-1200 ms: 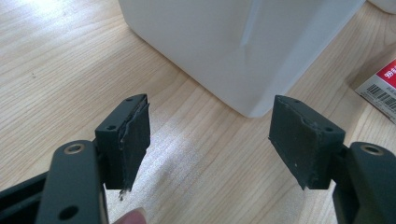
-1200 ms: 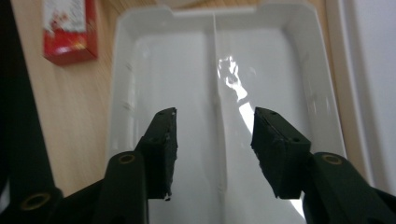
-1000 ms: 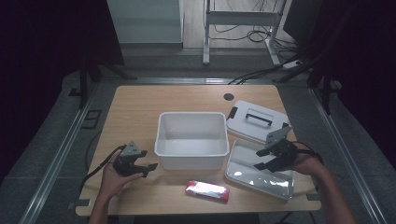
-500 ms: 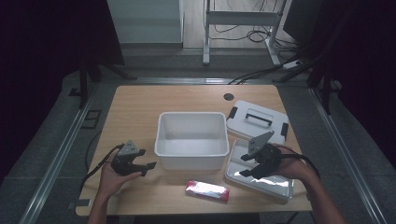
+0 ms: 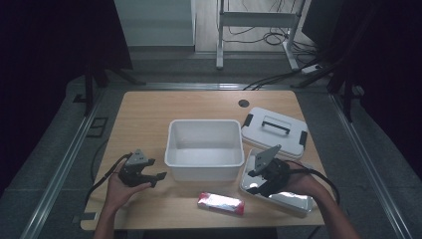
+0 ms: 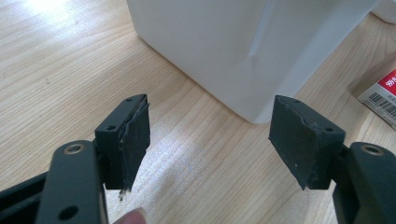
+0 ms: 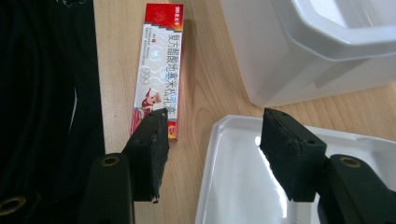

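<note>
The right gripper [image 5: 255,180], jaws having just been opening and gripping nothing, is hovering over the white tray [image 5: 293,199], heading toward the red medicine box [image 5: 221,202] at the tub's [image 5: 204,148] six o'clock. The left gripper [image 5: 153,178] is waiting wide open and empty at its eight o'clock. By the look of it, packing is barely beginning: the tub is holding nothing, and its lid [image 5: 274,130] is off.

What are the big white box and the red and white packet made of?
The white box looks like plastic: smooth, slightly glossy walls with a moulded rim and rounded corners. The red and white packet seems to be thin printed cardboard with a shiny coat: flat faces, sharp folded edges, and a barcode showing in the left gripper view.
</note>
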{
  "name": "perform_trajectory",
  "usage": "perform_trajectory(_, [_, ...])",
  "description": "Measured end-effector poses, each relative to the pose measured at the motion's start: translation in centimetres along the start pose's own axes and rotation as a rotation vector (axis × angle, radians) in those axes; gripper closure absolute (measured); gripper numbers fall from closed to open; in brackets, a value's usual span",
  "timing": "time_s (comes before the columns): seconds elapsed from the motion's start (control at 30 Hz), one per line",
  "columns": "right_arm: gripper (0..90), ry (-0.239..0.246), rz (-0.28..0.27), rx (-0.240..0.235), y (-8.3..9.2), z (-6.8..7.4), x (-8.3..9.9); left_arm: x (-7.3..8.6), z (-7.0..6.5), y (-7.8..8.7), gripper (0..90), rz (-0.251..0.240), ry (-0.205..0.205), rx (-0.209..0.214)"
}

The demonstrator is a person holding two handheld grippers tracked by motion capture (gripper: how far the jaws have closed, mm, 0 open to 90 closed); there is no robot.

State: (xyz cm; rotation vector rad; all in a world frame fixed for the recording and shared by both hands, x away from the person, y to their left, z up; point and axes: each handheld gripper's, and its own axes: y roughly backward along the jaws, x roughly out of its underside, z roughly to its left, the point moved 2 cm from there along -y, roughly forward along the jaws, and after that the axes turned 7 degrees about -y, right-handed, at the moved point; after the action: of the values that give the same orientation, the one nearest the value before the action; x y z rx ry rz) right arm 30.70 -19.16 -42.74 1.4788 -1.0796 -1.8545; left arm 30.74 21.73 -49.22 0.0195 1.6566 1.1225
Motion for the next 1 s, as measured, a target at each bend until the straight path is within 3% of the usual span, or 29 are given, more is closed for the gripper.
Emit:
perform_trajectory(0.17, [40.0, -0.001, -0.006, 0.008, -0.3, 0.2, -0.4, 0.0, 0.0, 0.0, 29.1, 0.0, -0.001, -0.001])
perform_trajectory(0.4, [39.2, 0.035, 0.005, 0.015, -0.7, 1.1, -1.7, 0.0, 0.0, 0.2, 29.1, -0.005, 0.0, -0.006])
perform_trajectory(1.0, [40.2, 0.042, 0.037, -0.035, -3.3, 2.2, -2.4, 0.0, 0.0, 0.2, 29.1, -0.006, 0.0, -0.006])
